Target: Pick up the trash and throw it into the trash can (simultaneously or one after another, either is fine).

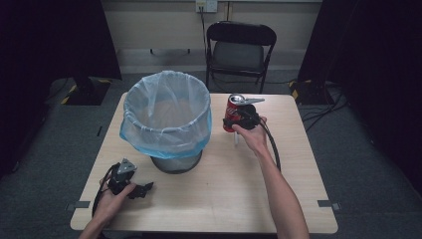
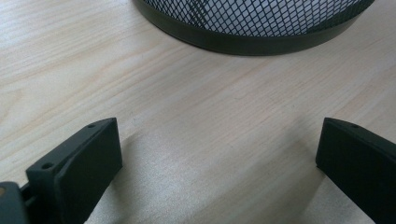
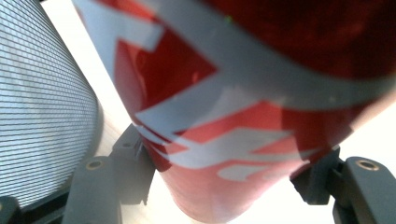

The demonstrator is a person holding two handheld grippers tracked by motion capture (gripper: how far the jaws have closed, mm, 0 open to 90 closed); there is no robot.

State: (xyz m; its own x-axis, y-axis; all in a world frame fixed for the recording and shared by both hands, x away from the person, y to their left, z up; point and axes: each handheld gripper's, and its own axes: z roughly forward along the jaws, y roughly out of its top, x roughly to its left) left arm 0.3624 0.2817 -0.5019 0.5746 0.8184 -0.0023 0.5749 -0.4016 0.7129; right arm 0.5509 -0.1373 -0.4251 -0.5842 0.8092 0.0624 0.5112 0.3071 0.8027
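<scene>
I'm seeing the right tongs clamping a red cylindrical can, glossy metal with white lettering, jaws pressing both sides. The can is sitting just right of the wire-mesh bin, far half of the pale woodgrain table. The bin is wearing a thin translucent blue liner. Left tongs are resting near-left, jaws spread wide, gripping nothing.

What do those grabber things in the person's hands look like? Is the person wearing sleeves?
Both grabbers are black. The left gripper has two flat, blocky black jaws with small screw holes, and a grey three-cornered plate on top. The right gripper has a grey plate too, and a black cable loops back from it along the arm. No sleeves show: the forearms are bare.
</scene>
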